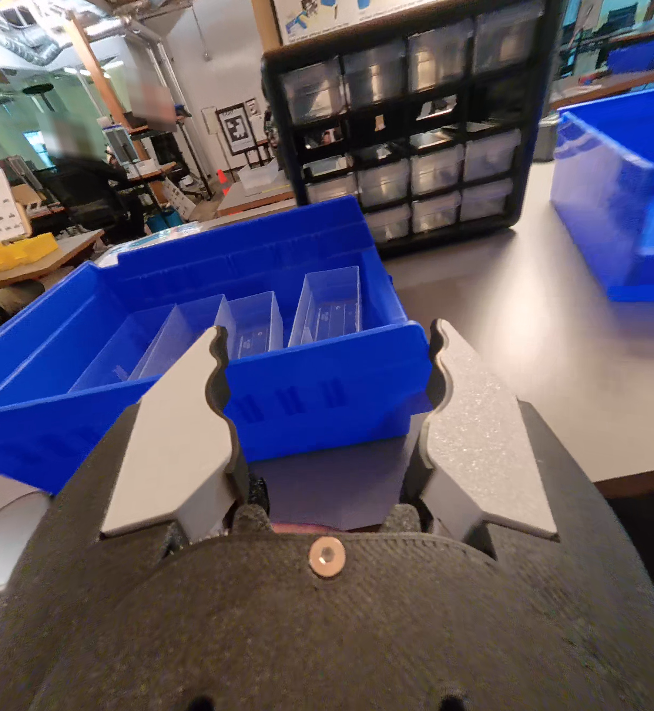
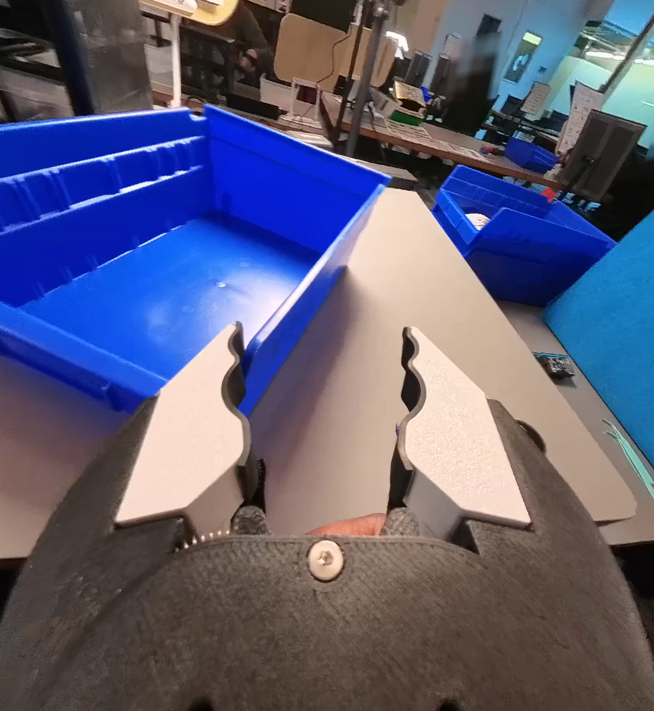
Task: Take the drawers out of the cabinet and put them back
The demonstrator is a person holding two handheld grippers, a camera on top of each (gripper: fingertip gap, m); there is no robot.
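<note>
A black cabinet [image 1: 406,131] of small clear drawers stands at the back of the grey table [image 1: 548,365]; several slots in its second row are dark and hold no drawer. In front of it a blue bin [image 1: 317,392] holds three clear drawers [image 1: 329,304]. My left gripper [image 1: 327,334] is open and holds nothing, hovering just in front of this bin's near wall. My right gripper [image 2: 321,334] is open and holds nothing, above the table beside the right wall of a second blue bin [image 2: 287,215] with nothing in it.
The second blue bin also shows at the right in the left wrist view [image 1: 625,192]. More blue bins [image 2: 517,246] sit on a neighbouring table at the right. A teal panel [image 2: 625,338] stands at the right edge. A small dark item [image 2: 556,365] lies near it.
</note>
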